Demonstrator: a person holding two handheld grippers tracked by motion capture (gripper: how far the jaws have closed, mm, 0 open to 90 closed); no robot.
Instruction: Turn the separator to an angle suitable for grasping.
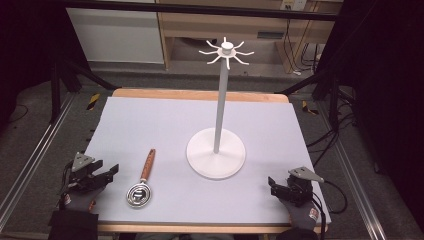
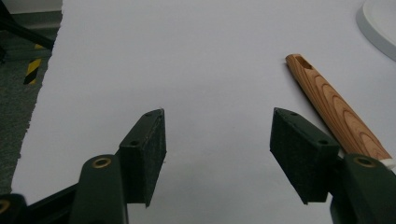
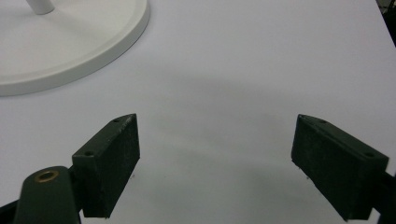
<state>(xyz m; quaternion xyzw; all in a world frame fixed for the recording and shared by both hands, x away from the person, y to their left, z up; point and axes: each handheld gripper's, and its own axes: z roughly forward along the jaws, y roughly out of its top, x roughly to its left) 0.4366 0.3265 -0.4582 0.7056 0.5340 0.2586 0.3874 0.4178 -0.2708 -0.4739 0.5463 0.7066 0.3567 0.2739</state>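
So far nothing has been picked up. Your left gripper (image 1: 113, 171) sits at the near left corner of the mat (image 1: 150, 120) with its jaws spread wide and nothing between them; your right gripper (image 1: 272, 182) waits at the near right, jaws equally wide and bare. The strainer (image 1: 141, 183) lies flat just beside the left gripper, its wooden handle (image 2: 334, 105) pointing away from you and its metal bowl nearest you. The white stand (image 1: 216, 153) with hooks on top is upright mid-mat, every hook bare. Likely the whole job remains: grasp, lift, hang. No containers are on the table.
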